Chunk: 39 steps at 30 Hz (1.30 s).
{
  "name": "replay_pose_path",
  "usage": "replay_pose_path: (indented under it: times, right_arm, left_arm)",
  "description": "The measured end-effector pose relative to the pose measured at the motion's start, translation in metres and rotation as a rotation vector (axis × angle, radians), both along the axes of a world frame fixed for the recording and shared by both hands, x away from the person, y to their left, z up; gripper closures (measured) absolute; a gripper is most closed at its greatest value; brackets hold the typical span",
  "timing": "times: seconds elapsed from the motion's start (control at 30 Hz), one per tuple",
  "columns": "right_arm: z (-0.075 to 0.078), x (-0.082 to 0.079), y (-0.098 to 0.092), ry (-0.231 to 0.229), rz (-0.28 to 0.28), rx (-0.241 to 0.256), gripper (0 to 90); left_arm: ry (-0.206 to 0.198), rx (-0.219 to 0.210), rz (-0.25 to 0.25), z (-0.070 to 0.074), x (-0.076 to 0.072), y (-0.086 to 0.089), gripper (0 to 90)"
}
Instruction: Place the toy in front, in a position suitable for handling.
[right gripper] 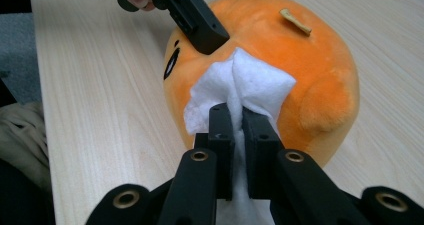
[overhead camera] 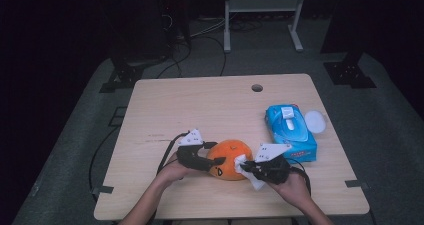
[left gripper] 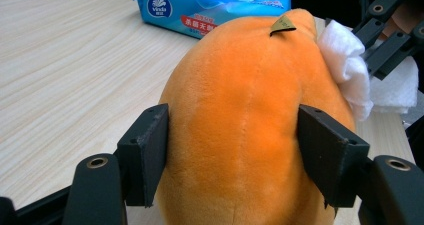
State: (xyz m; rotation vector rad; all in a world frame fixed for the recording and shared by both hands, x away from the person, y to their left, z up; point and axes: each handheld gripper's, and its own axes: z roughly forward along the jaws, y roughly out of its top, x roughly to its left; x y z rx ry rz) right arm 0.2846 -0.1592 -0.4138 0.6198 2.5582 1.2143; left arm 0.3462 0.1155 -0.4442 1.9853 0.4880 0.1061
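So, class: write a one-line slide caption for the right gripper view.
Right gripper presses a white wipe against the orange plush toy.

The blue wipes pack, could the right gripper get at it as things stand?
Probably not yet: the right gripper is shut on a white wipe pressed to the orange plush toy. The blue wipes pack lies beside it, unobstructed, once the wipe is released.

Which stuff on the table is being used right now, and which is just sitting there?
In use:
orange plush toy, clamped by the left tool
white wipe, pinched in the right tool against the toy

Just lying about:
blue wipes pack
round white lid beside the pack
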Motion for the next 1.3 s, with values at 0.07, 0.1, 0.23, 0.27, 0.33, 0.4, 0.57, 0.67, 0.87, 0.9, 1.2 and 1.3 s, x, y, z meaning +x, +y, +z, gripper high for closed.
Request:
replay_pose_path:
  times: [0.07, 0.1, 0.23, 0.27, 0.33, 0.4, 0.57, 0.67, 0.87, 0.9, 1.2, 1.3]
  right_arm:
    - [0.005, 0.002, -0.005, -0.011, -0.011, 0.015, 83.5]
    - [0.008, 0.004, -0.008, -0.023, -0.023, 0.028, 83.5]
    - [0.021, 0.014, -0.018, -0.042, -0.079, 0.099, 83.5]
    - [0.024, 0.017, -0.02, -0.04, -0.086, 0.118, 83.5]
    - [0.027, 0.025, -0.022, -0.028, -0.098, 0.141, 83.4]
    - [0.025, 0.031, -0.02, -0.005, -0.099, 0.137, 83.4]
    - [0.01, 0.03, -0.02, 0.04, -0.073, 0.132, 83.5]
    - [0.012, 0.026, -0.027, 0.061, -0.063, 0.124, 83.5]
    - [0.024, 0.03, -0.025, 0.048, -0.066, 0.153, 83.2]
    - [0.022, 0.033, -0.023, 0.059, -0.063, 0.149, 83.2]
    - [0.014, 0.028, -0.009, 0.056, -0.037, 0.112, 83.3]
    - [0.012, 0.03, -0.011, 0.069, -0.034, 0.128, 83.3]
  left_arm:
    - [-0.001, 0.001, -0.002, 0.0, 0.0, 0.001, 32.9]
    - [-0.003, 0.0, -0.008, 0.0, 0.0, 0.001, 33.0]
    - [-0.021, 0.005, -0.033, 0.0, -0.002, -0.001, 33.2]
    - [-0.03, 0.007, -0.042, 0.0, -0.003, -0.001, 33.2]
    - [-0.05, 0.009, -0.061, 0.001, -0.006, -0.003, 33.1]
    - [-0.064, 0.028, -0.064, 0.003, -0.008, -0.004, 33.0]
    - [-0.055, 0.025, -0.086, 0.006, -0.01, -0.003, 31.3]
    - [-0.093, 0.043, -0.112, 0.009, -0.016, -0.009, 31.2]
    - [-0.119, 0.055, -0.117, 0.01, -0.019, -0.012, 31.2]
    - [-0.114, 0.056, -0.116, 0.01, -0.019, -0.011, 30.9]
    - [-0.098, 0.063, -0.131, 0.009, -0.016, -0.01, 27.2]
    - [-0.096, 0.064, -0.134, 0.009, -0.016, -0.009, 26.9]
